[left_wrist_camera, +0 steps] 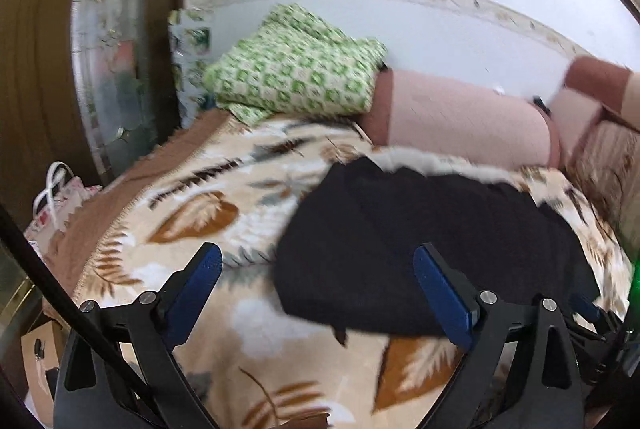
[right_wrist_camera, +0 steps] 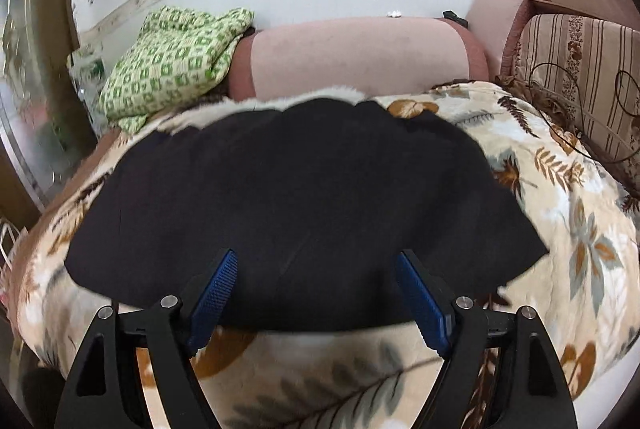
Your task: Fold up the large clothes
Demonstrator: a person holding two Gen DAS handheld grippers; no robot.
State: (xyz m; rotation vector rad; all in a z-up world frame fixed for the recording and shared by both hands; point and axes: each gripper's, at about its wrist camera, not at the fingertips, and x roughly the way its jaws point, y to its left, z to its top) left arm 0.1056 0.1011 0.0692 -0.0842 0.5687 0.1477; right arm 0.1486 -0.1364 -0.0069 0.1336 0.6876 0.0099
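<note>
Leaf-patterned beige blanket (right_wrist_camera: pixel 560 229) carries folded black garment (right_wrist_camera: pixel 304 197) | left gripper (left_wrist_camera: pixel 318 289), right gripper (right_wrist_camera: pixel 316 289): jaws spread, empty | step: between folds, likely | next: pinch near hem.

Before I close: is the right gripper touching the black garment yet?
Cannot tell. In the right wrist view the open right gripper overlaps the black garment, but contact isn't plainly visible.

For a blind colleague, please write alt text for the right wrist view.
A dark folded garment lies on a leaf-patterned beige blanket. The right gripper hangs above its near edge, jaws open and empty.
</note>
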